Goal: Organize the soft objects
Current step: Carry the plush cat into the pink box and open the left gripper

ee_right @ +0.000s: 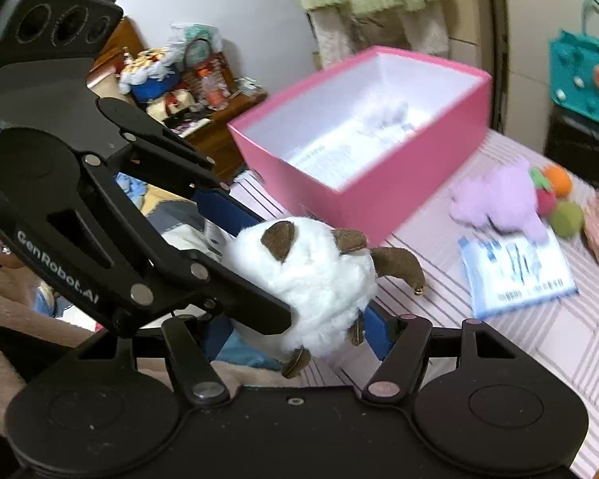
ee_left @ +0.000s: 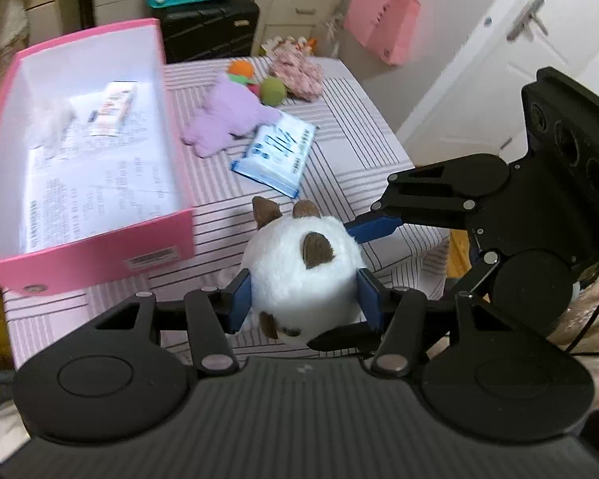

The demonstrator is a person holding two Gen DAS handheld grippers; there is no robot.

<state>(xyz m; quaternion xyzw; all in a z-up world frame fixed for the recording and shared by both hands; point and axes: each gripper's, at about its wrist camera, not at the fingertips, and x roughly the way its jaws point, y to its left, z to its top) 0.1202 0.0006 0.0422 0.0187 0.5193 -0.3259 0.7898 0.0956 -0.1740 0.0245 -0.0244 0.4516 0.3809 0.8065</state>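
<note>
A white fluffy plush ball with brown ears (ee_left: 305,271) hangs above the near edge of the striped table. Both grippers grip it. My left gripper (ee_left: 305,299) is shut on it from both sides. My right gripper (ee_left: 345,279) comes in from the right and is shut on the same plush (ee_right: 311,279); in the right wrist view it (ee_right: 295,327) squeezes the toy while the left one reaches in from the left. An open pink box (ee_left: 84,255) stands at the left. A purple plush (ee_left: 227,115) and a blue tissue pack (ee_left: 277,153) lie further back.
Small felt fruit toys (ee_left: 259,84) and a floral fabric piece (ee_left: 297,72) lie at the table's far end. The box holds paper and a small packet (ee_left: 112,109). A black case (ee_left: 209,26) with a teal bag stands behind. A door (ee_left: 539,40) is at the right.
</note>
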